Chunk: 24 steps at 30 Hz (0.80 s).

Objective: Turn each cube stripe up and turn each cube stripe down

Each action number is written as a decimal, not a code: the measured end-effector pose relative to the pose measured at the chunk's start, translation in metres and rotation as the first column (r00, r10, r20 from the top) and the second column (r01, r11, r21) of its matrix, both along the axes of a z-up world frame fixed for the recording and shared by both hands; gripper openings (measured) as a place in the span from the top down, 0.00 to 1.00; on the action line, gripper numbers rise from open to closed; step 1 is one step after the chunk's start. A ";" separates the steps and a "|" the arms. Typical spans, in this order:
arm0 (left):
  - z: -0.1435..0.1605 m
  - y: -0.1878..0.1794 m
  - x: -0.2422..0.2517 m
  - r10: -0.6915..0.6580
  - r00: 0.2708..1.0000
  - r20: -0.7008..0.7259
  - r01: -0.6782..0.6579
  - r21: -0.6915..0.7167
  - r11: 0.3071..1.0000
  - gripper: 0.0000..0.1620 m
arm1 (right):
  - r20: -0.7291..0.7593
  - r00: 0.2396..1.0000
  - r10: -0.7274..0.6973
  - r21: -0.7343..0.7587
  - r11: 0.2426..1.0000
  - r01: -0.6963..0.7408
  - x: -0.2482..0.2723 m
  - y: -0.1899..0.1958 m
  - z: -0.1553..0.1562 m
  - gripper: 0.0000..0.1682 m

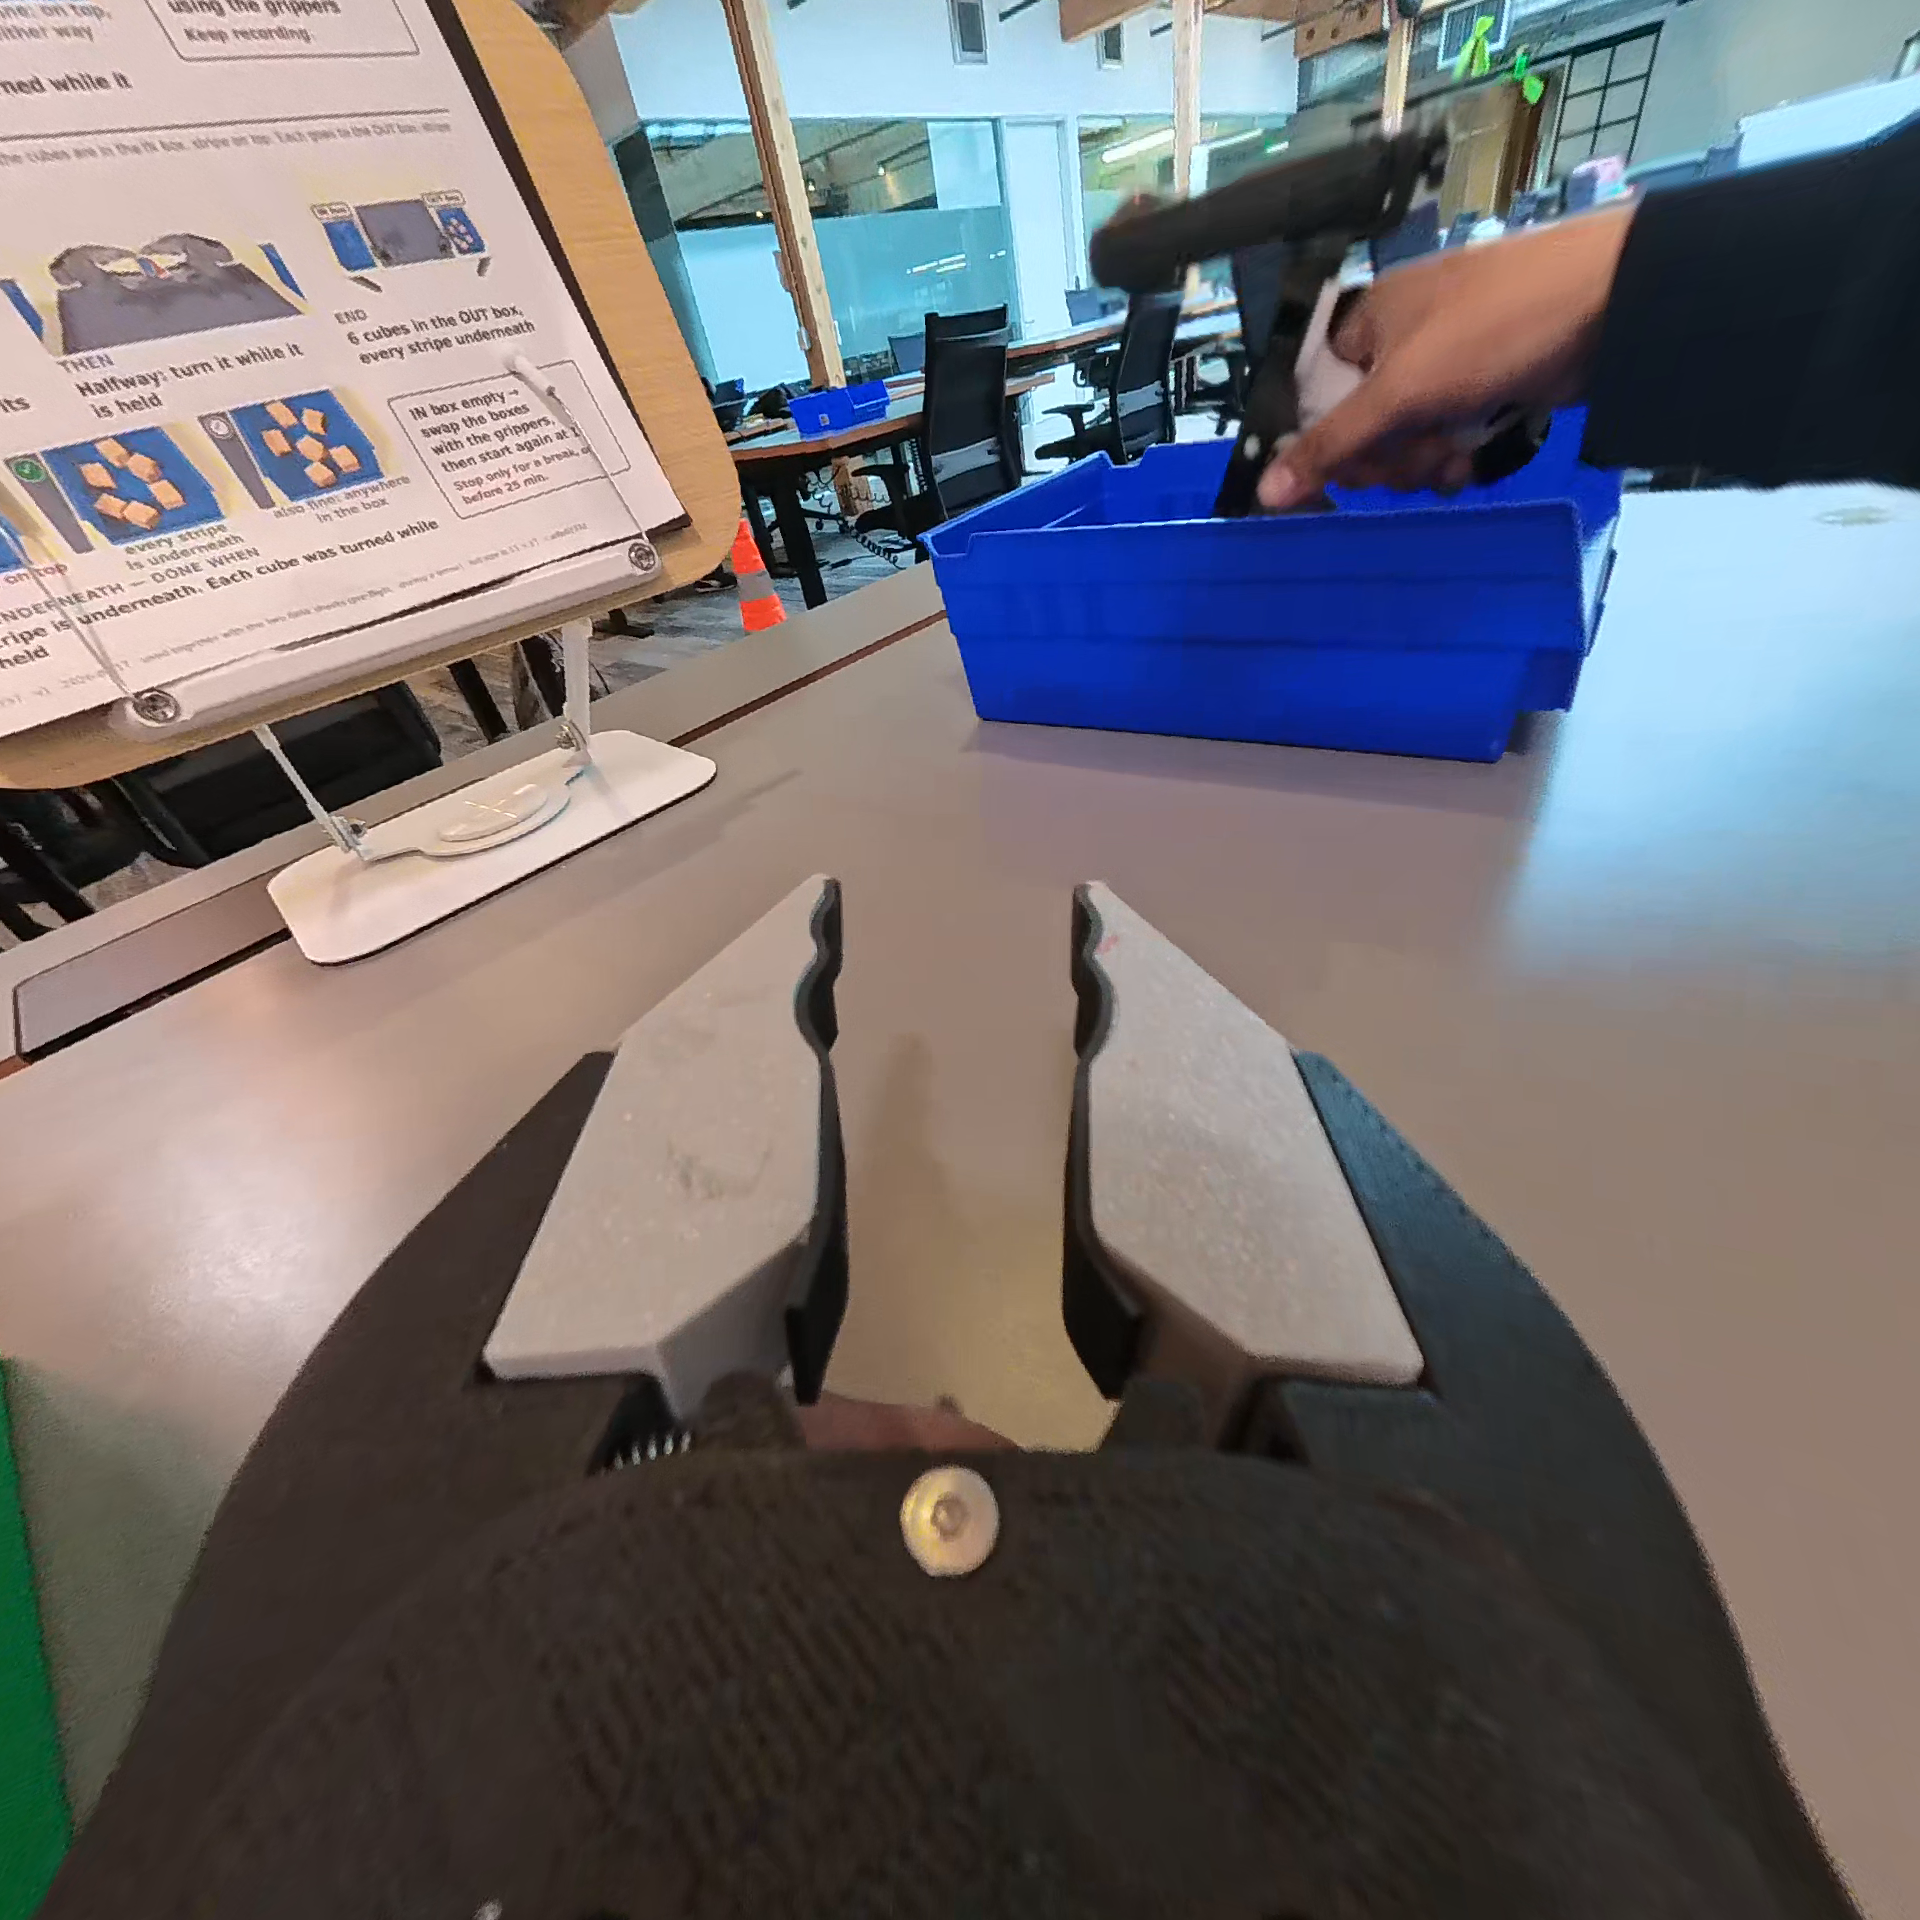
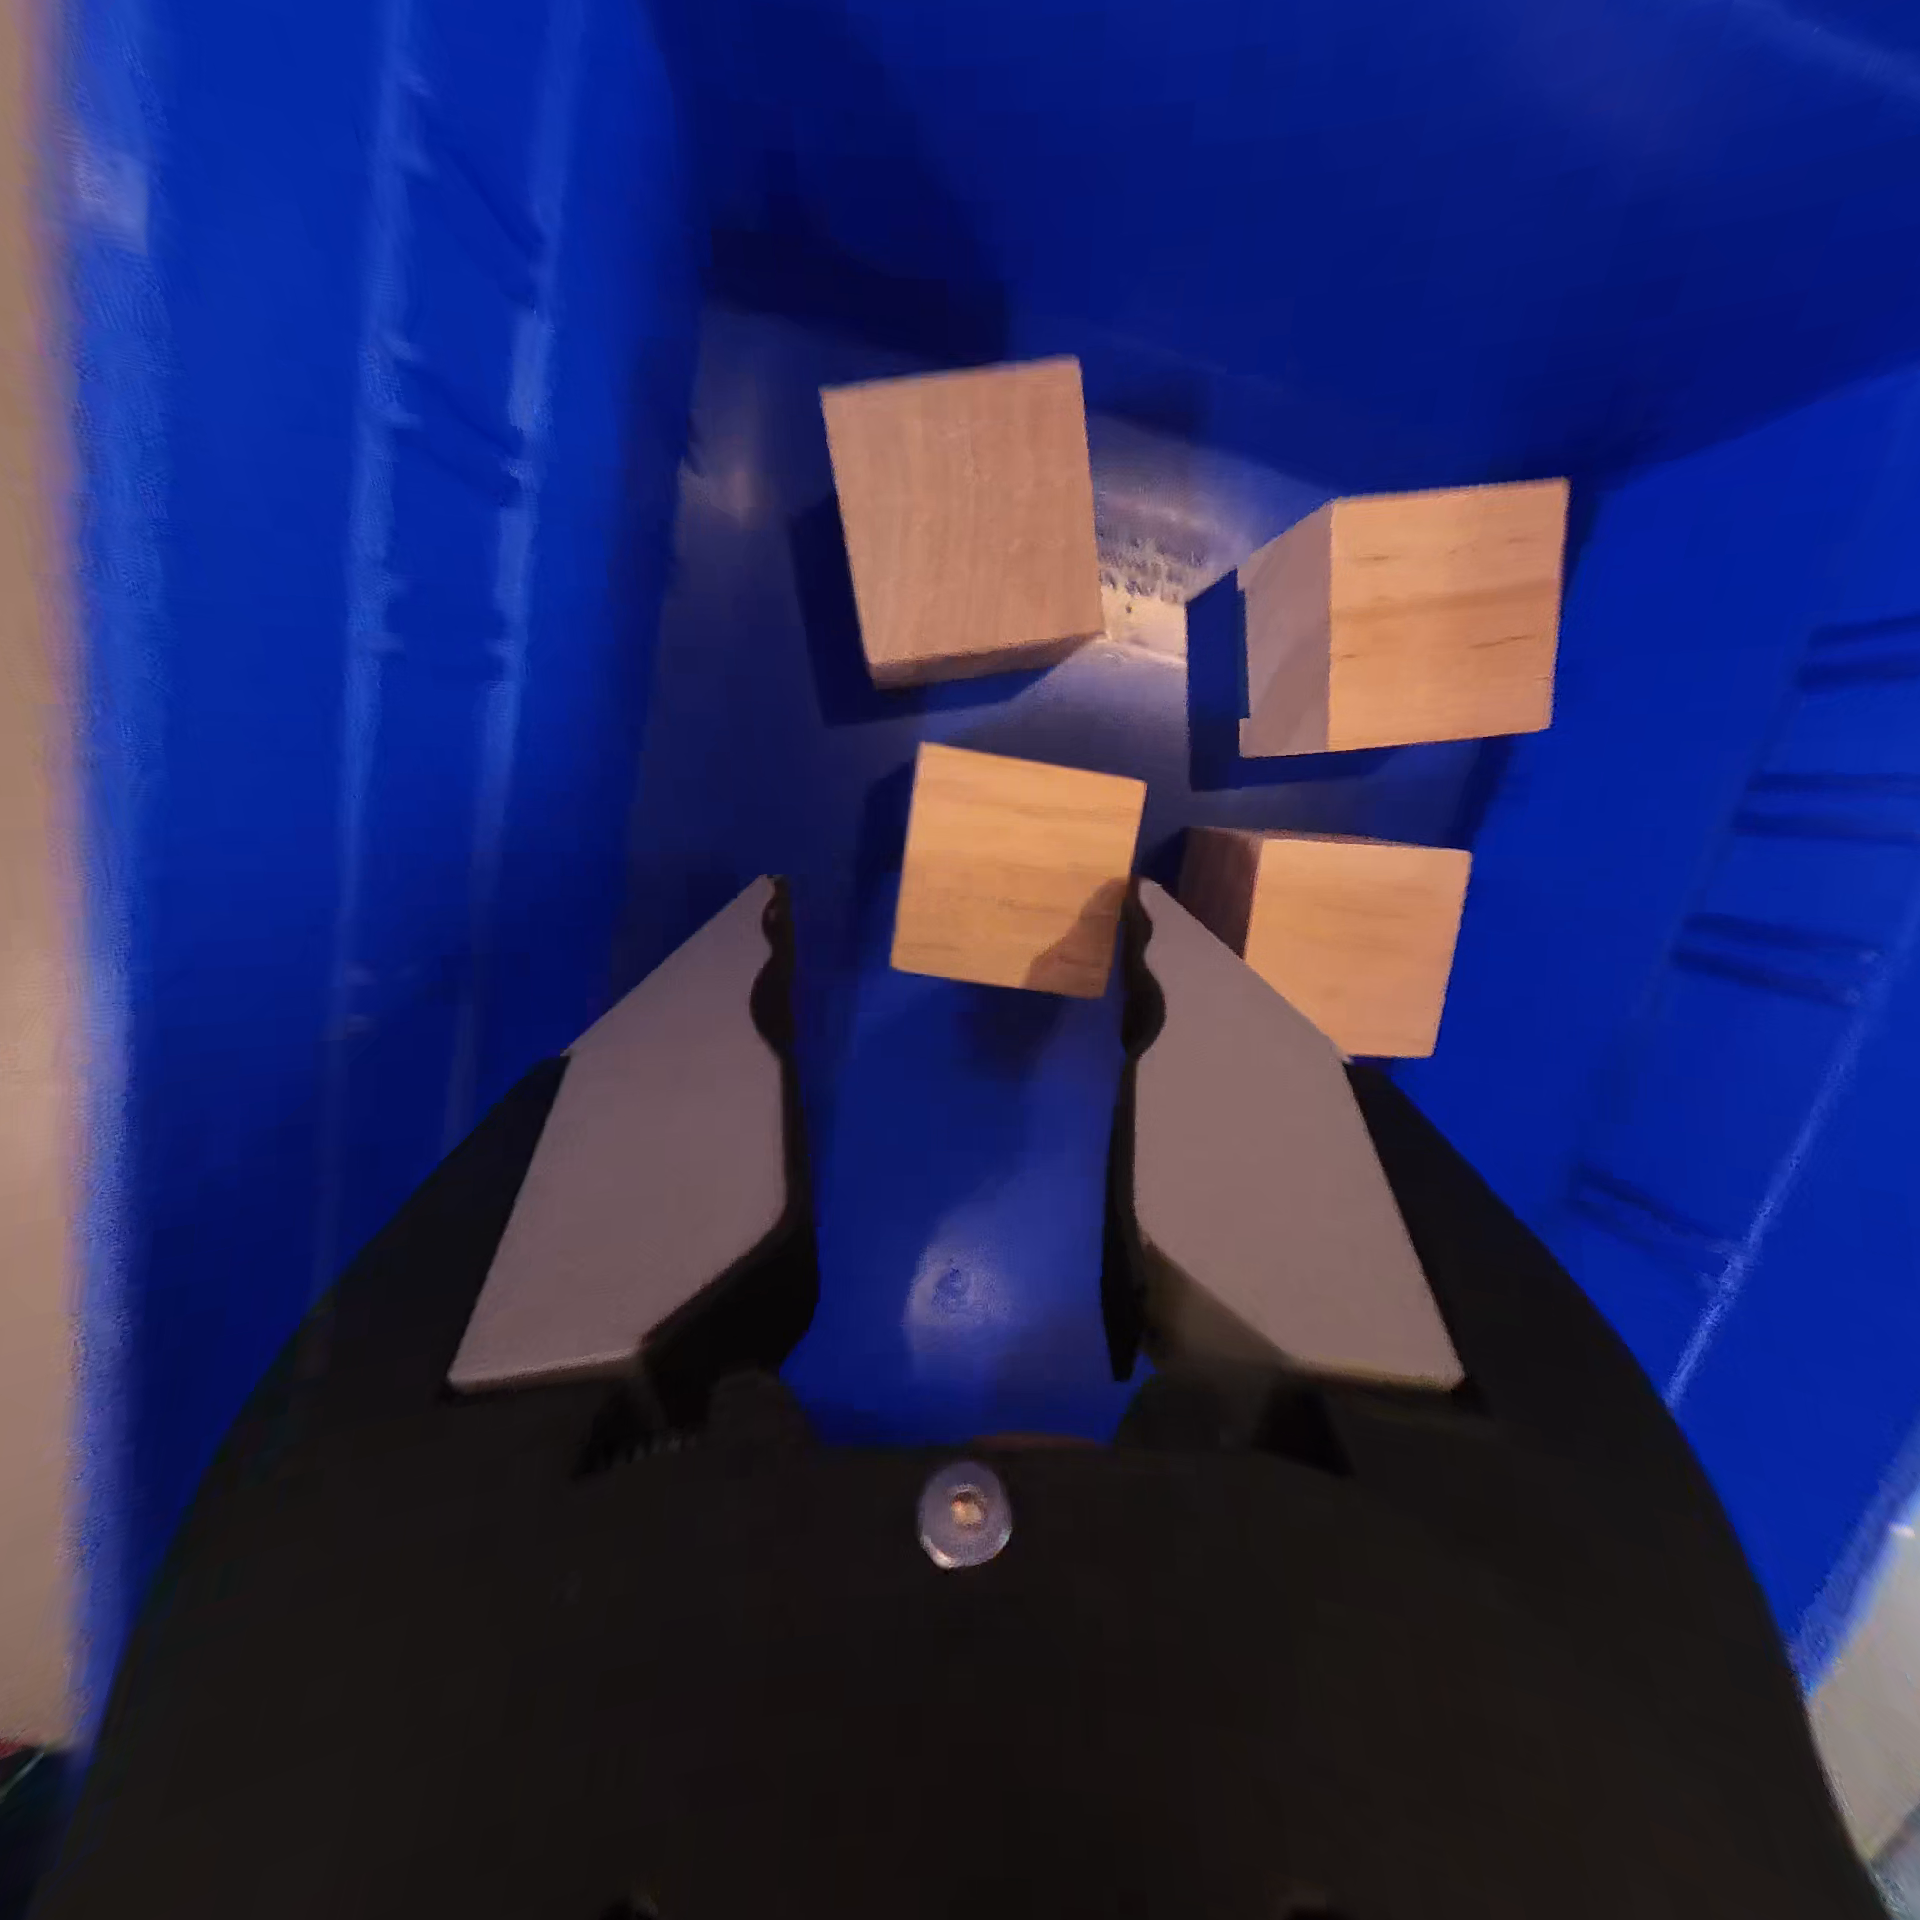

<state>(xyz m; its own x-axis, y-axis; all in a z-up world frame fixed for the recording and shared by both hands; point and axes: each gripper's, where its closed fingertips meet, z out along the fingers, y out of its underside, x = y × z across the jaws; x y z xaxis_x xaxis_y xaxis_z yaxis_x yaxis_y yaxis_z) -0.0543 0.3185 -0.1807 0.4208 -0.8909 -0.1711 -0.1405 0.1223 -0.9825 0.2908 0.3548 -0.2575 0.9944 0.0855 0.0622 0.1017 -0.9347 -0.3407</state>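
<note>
Four wooden cubes lie on the floor of the blue bin (image 2: 364, 727), and the right gripper (image 2: 951, 904) reaches down among them with its jaws parted and nothing between them. The nearest cube (image 2: 1013, 868) sits just ahead of the fingertips, a little right of the gap's centre, and its right edge lines up with the right finger (image 2: 1236, 1143). A second cube (image 2: 1351, 940) lies just beside it, partly hidden behind that same finger. Two more, the far left cube (image 2: 961, 520) and the far right cube (image 2: 1444, 613), rest further back. No stripe shows on any visible face, so I cannot tell which way each cube is turned.

The main risk, as I judge it, is the right finger landing on top of the nearest cube or wedging between it and its neighbour, which would shove both aside instead of straddling one. A small shift right before closing would likely help. The picture is blurred, which suggests motion, and a fast approach could knock the cubes.

Over the bare table (image 1: 1351, 987), the left gripper (image 1: 956, 914) hangs open and empty, well apart from the bin, beside a stand holding an instruction sheet (image 1: 312, 364). It is not placed to receive a cube for turning.
</note>
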 end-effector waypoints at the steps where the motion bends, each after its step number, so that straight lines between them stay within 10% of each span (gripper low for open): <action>1: -0.001 0.000 0.001 -0.002 1.000 -0.008 0.002 0.000 1.000 0.73 | 0.000 1.000 0.011 0.037 0.999 -0.011 -0.005 0.003 0.014 0.62; 7: -0.001 -0.002 0.003 -0.009 1.000 -0.014 0.009 0.017 1.000 0.73 | 0.138 0.986 0.091 0.347 0.928 -0.134 -0.052 0.012 0.140 0.61; 12: -0.002 0.003 0.002 -0.008 1.000 0.005 0.009 -0.033 0.999 0.72 | -0.012 0.931 0.366 0.648 0.711 -0.271 -0.180 -0.005 0.202 0.62; 17: 0.001 0.008 -0.004 0.005 0.998 0.058 0.000 -0.091 0.996 0.72 | -0.208 0.789 0.579 0.738 0.622 -0.262 -0.270 -0.003 0.146 0.58; 24: 0.047 -0.002 -0.045 0.120 0.993 -0.012 -0.121 -0.076 0.990 0.69 | -0.317 0.784 0.533 0.687 0.699 -0.198 -0.276 0.031 0.049 0.62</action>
